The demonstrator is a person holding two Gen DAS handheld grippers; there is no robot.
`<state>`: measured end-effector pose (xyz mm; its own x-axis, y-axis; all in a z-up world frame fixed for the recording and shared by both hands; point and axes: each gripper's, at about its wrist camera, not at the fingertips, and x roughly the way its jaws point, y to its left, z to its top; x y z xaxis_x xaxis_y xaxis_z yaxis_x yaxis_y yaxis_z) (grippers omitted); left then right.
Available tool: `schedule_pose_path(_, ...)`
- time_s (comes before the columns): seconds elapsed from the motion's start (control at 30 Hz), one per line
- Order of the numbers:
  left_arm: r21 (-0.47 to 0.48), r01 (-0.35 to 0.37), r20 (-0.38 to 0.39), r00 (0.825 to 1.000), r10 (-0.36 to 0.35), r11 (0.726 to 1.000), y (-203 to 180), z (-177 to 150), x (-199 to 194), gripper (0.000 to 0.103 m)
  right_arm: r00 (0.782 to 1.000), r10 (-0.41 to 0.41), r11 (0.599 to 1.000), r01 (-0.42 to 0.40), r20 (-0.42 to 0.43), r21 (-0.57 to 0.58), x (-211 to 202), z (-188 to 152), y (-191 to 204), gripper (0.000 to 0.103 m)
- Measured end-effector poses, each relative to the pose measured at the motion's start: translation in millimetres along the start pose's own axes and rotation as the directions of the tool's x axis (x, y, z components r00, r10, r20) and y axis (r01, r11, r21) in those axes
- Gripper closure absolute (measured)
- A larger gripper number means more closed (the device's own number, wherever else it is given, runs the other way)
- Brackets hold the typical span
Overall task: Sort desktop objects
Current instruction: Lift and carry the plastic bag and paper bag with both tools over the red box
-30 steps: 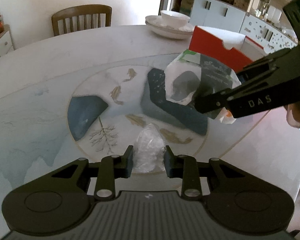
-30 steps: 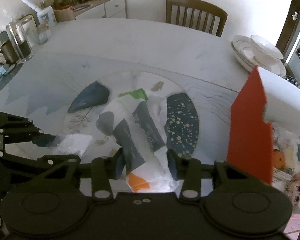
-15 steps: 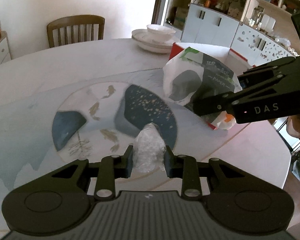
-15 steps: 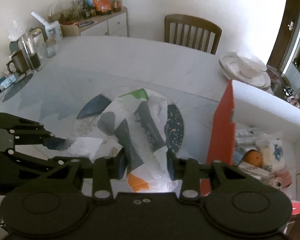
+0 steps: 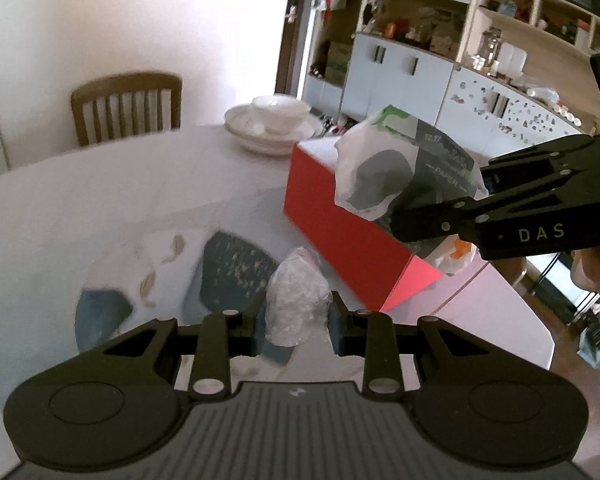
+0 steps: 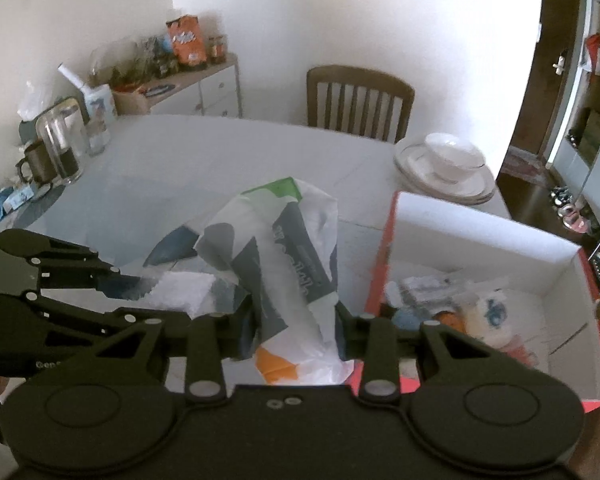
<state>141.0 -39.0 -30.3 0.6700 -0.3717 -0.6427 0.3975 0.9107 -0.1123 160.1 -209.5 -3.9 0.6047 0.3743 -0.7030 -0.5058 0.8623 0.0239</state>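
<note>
My left gripper (image 5: 296,316) is shut on a crumpled clear plastic wrapper (image 5: 296,300), held above the table. My right gripper (image 6: 296,320) is shut on a white, grey and green paper package (image 6: 280,248), lifted off the table; in the left wrist view this package (image 5: 404,172) hangs beside the red box (image 5: 340,232) with the right gripper's arm behind it. The red box (image 6: 480,240) has white inner walls and several small items in it. In the right wrist view the left gripper (image 6: 140,284) holds the wrapper (image 6: 184,292) at the left.
A stack of white plates with a bowl (image 5: 272,124) stands at the table's far edge, near a wooden chair (image 5: 126,108). A glass jug and a mug (image 6: 56,152) stand at the table's left. Cabinets and shelves (image 5: 440,60) line the right wall.
Both grippers have risen off the table with their loads and swung toward the red box. The package and the wrapper, earlier lying on the table's painted centre, now hang in the air.
</note>
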Motion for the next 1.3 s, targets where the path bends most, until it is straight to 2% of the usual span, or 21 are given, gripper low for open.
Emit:
schedule_pose_path(0.2, 0.047, 0.020, 0.032, 0.999, -0.022, 0.999, -22, 23, 5, 0.074, 0.999, -0.030, 0.999, 0.029, 0.024, 0.016, -14, -2, -27, 0.070)
schedule_pose_path(0.43, 0.080, 0.052, 0.033, 0.998, -0.055, 0.995, -45, 44, 26, 0.074, 0.997, -0.068, 0.996, 0.067, 0.023, 0.051, -21, -11, -64, 0.070)
schedule_pose_path(1.1, 0.218, 0.100, -0.023, 0.995, -0.097, 0.971, -102, 93, 105, 0.074, 0.981, -0.194, 0.971, 0.195, -0.021, 0.137, -19, -26, -162, 0.070)
schedule_pose_path(1.3, 0.262, 0.078, -0.039, 0.997, -0.070, 0.962, -115, 103, 136, 0.074, 0.973, -0.225, 0.958, 0.231, -0.054, 0.169, -7, -30, -190, 0.070)
